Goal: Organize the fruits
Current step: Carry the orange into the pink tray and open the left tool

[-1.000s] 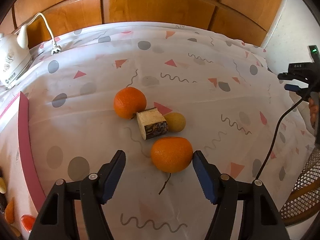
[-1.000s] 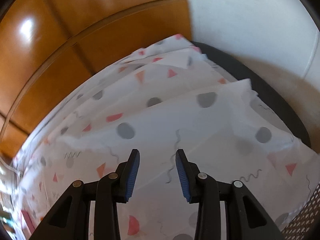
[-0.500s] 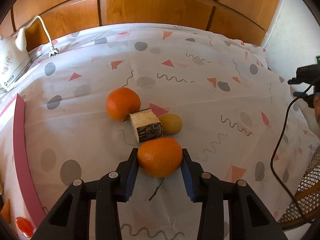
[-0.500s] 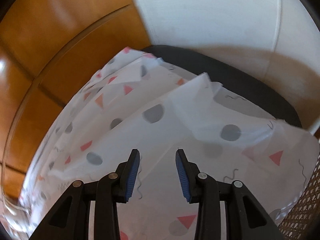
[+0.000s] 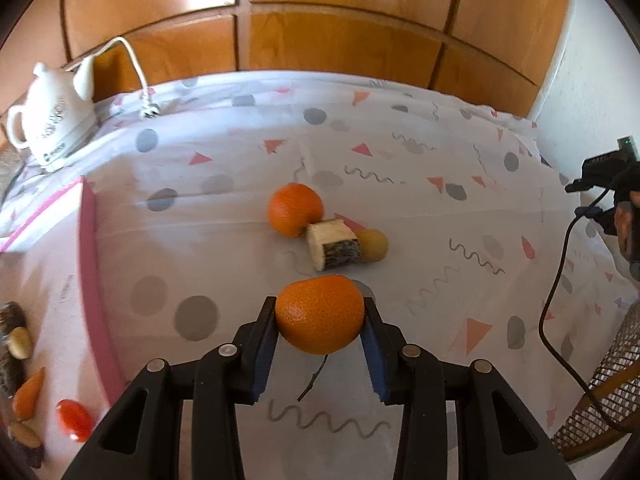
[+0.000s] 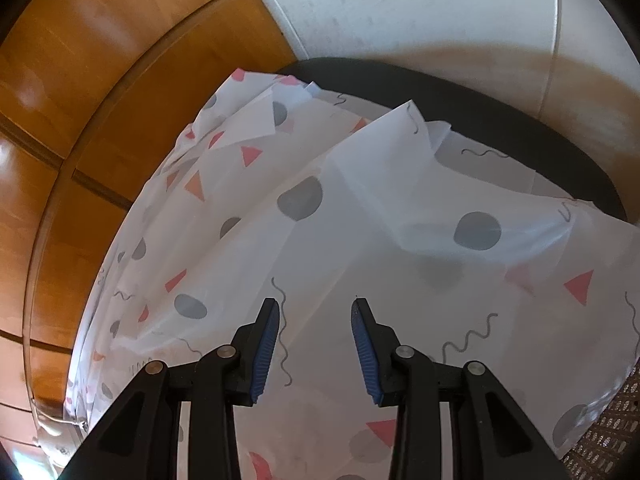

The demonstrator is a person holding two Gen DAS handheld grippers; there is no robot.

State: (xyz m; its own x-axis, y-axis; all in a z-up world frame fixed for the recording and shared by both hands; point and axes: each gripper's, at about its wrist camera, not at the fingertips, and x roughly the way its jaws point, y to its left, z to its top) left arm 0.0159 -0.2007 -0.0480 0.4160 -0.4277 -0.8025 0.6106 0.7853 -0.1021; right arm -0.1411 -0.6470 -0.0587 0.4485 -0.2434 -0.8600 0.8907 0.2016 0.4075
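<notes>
My left gripper is shut on an orange and holds it just above the patterned tablecloth. Beyond it lie a second orange, a cut chunk with pale flesh and dark rind and a small yellow-brown fruit, all touching in a row. A pink-rimmed tray at the left holds small items, among them a red tomato and an orange piece. My right gripper is open and empty over the cloth at the table's corner.
A white electric kettle with its cord stands at the back left. Wooden panels run behind the table. The other hand-held gripper and its cable show at the right edge. A wicker chair stands at the lower right. The dark table edge meets a white wall.
My left gripper closed on the near orange and lifted it slightly off the cloth. My right gripper swung toward the table corner and wall, still open.
</notes>
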